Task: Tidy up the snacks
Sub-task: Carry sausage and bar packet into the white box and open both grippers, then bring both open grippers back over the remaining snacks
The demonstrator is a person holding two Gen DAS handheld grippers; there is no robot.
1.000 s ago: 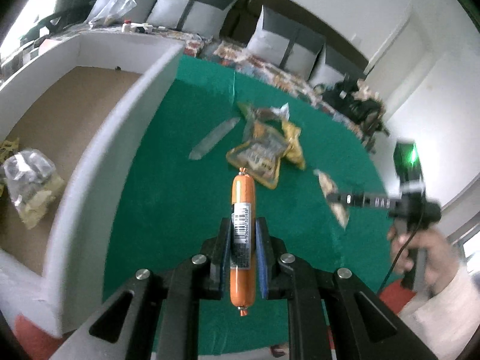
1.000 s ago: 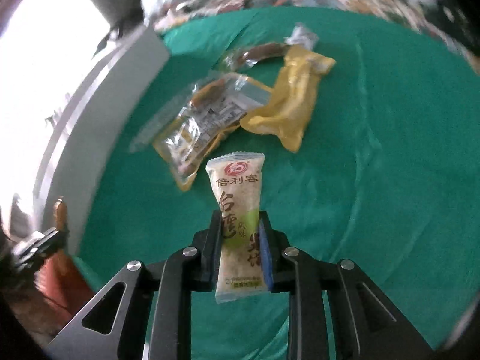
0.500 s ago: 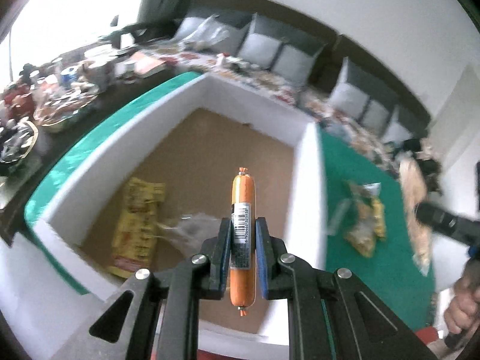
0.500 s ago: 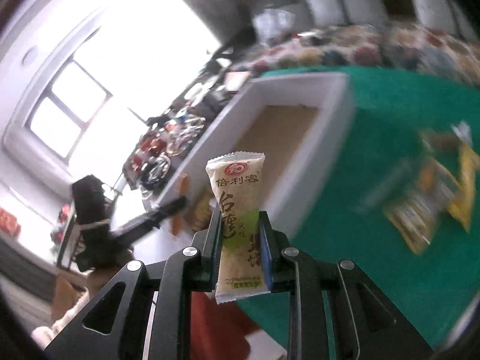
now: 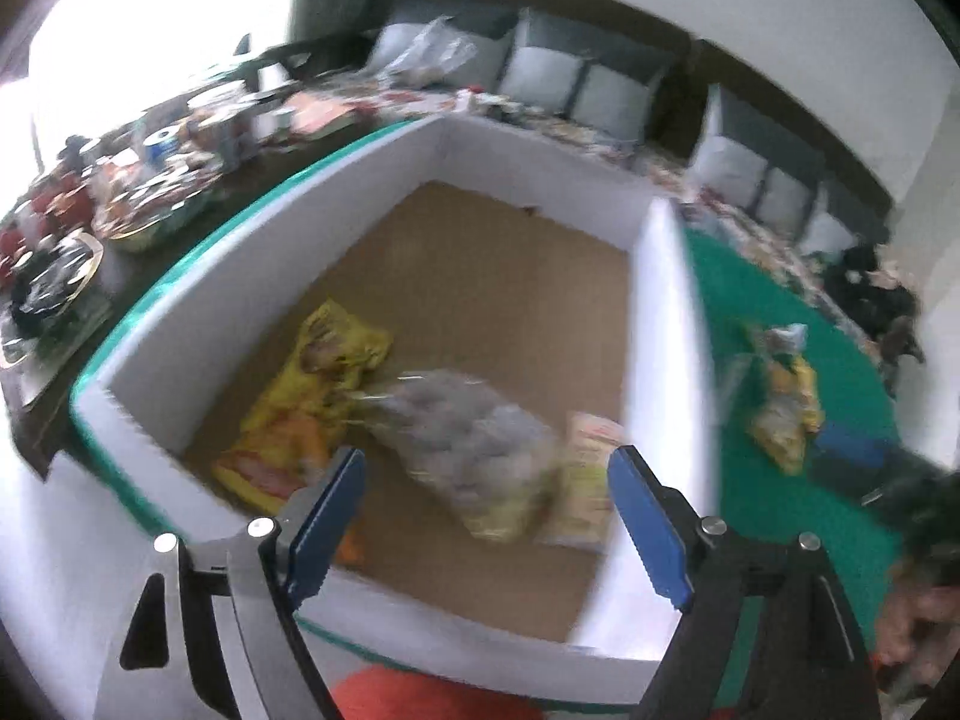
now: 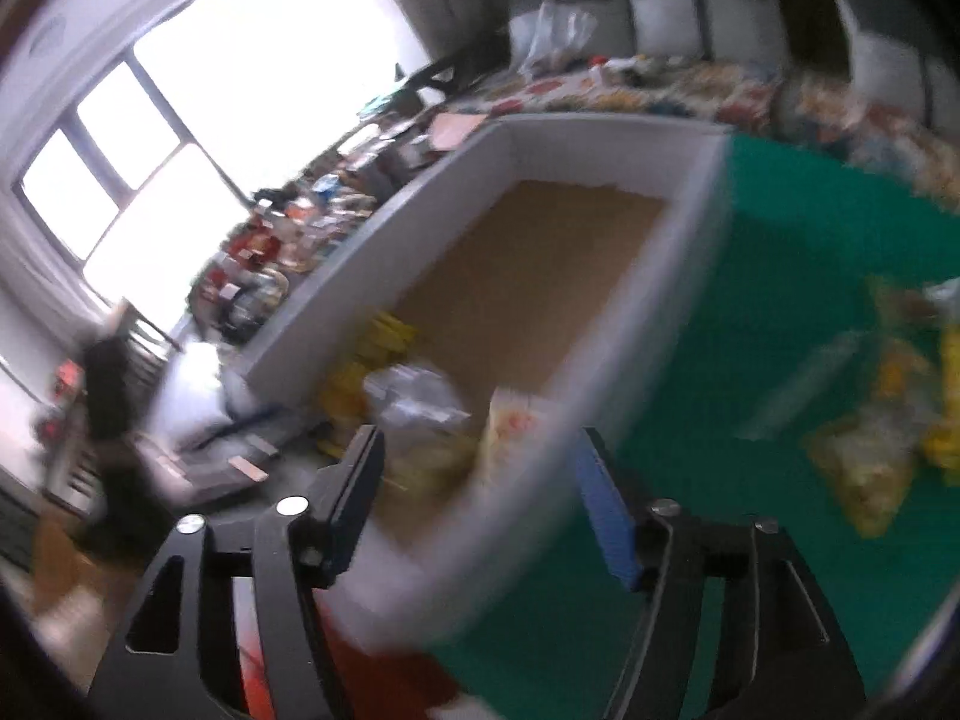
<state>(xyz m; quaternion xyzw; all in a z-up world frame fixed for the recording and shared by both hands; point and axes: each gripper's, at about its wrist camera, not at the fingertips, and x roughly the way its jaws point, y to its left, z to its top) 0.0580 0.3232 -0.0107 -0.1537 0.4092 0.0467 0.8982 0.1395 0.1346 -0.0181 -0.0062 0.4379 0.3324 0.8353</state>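
My left gripper [image 5: 486,516] is open and empty above the near end of a white-walled box [image 5: 666,324] with a brown floor. In the box lie a yellow snack bag [image 5: 300,414], a clear bag of snacks [image 5: 468,438] and a pale rice-cracker packet [image 5: 585,480]. An orange bit [image 5: 348,546] shows behind the left finger. My right gripper [image 6: 480,492] is open and empty over the box's near right wall [image 6: 636,324]; the cracker packet [image 6: 510,426] lies just inside. Several snack packets [image 5: 780,414] lie on the green cloth [image 6: 780,276] to the right.
A cluttered side table [image 5: 120,192] with dishes and cans stands left of the box. A sofa with grey cushions [image 5: 558,78] runs along the back. The hand holding the other gripper [image 5: 918,612] is at the lower right. Both views are motion-blurred.
Both grippers have opened: the left one no longer holds the orange sausage and the right one no longer holds the cracker packet, which now lies in the box. Both moved closer over the box.
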